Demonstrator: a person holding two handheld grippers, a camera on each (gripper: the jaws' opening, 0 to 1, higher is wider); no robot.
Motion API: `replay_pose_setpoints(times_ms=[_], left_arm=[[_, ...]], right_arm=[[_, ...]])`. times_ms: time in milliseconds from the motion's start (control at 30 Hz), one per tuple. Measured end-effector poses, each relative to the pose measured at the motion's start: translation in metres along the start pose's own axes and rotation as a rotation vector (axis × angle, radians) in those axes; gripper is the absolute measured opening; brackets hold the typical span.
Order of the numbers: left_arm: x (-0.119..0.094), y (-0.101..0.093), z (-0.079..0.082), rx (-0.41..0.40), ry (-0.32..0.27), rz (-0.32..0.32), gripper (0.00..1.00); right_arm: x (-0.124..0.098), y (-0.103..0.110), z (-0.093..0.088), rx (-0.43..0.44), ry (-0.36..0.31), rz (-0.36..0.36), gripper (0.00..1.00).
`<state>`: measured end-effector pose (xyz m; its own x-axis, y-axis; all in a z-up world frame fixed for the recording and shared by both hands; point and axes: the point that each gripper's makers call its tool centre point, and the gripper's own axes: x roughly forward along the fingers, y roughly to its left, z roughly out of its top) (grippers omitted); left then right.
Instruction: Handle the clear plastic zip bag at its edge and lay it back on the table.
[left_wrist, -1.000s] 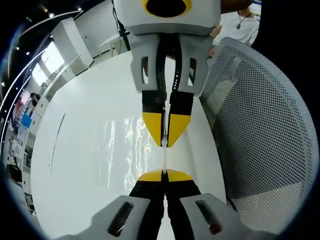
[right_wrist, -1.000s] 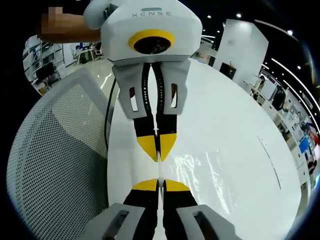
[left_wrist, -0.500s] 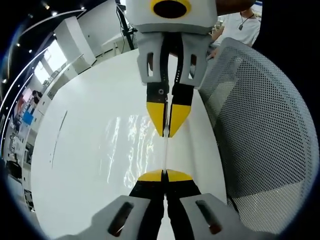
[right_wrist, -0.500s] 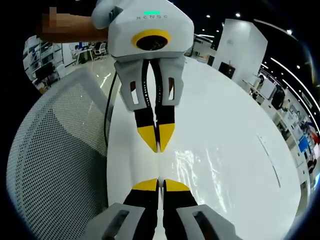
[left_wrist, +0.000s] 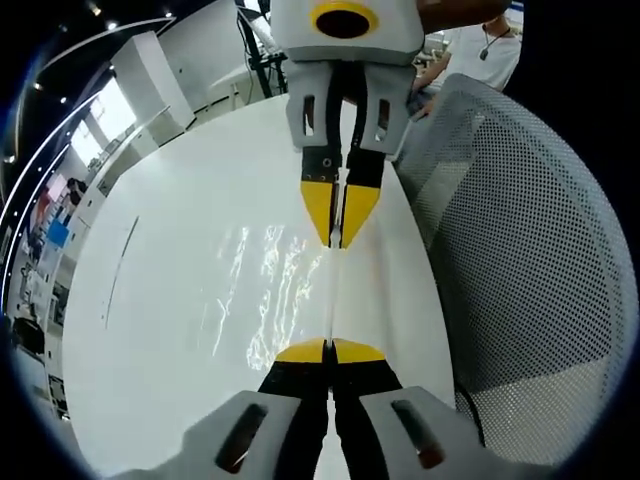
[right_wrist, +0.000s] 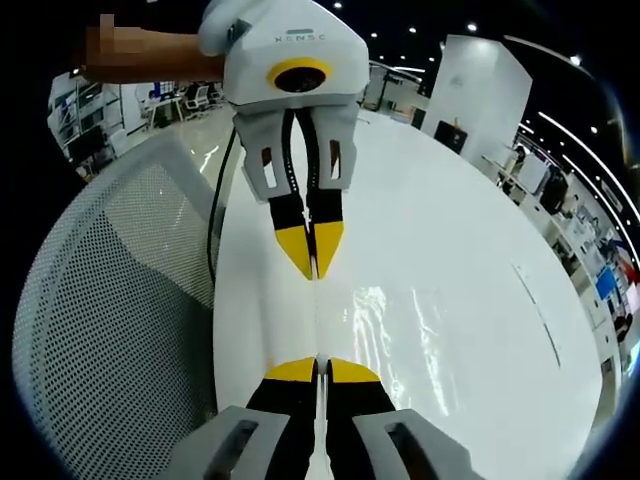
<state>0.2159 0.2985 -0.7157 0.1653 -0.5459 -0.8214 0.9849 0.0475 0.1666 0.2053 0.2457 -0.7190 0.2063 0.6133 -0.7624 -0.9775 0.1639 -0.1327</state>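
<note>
So here we are, both grippers facing each other tip to tip over the white table (left_wrist: 150, 300), with the clear plastic zip bag (left_wrist: 270, 290) stretched between them. In the left gripper view, the left gripper (left_wrist: 329, 345) has its yellow-tipped jaws pressed together on the bag's near edge, and straight ahead the right gripper (left_wrist: 338, 235) pinches the far end of that same edge, a thin pale strip running taut from one to the other. The rest of the bag spreads away from the strip over the tabletop, showing mostly as rippled glare; whether it lies fully flat or hangs slightly lifted is hard to judge.

In the right gripper view it is the mirror picture: the right gripper (right_wrist: 316, 362) is clamped shut on the edge strip, the left gripper (right_wrist: 312, 268) is closed on the opposite end, and the bag (right_wrist: 400, 320) shimmers beside the line.

What crowds the scene is the mesh chair back (left_wrist: 520, 250), grey and perforated, standing just beside the table's edge close to both grippers; it shows again in the right gripper view (right_wrist: 110, 300). A black cable (right_wrist: 214, 230) drops along the table edge next to the chair. A person in a white shirt (left_wrist: 480, 50) sits beyond. On the bag's side the tabletop runs wide and bare, save for a thin dark line (left_wrist: 118, 275) well off from the bag.
</note>
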Motion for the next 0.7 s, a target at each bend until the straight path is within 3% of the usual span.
replay_pose_setpoints(times_ms=[700], left_arm=[[-0.006, 0.004, -0.014, -0.016, 0.009, 0.009, 0.0]], right_arm=[[-0.009, 0.0, -0.011, 0.021, 0.003, -0.011, 0.0]])
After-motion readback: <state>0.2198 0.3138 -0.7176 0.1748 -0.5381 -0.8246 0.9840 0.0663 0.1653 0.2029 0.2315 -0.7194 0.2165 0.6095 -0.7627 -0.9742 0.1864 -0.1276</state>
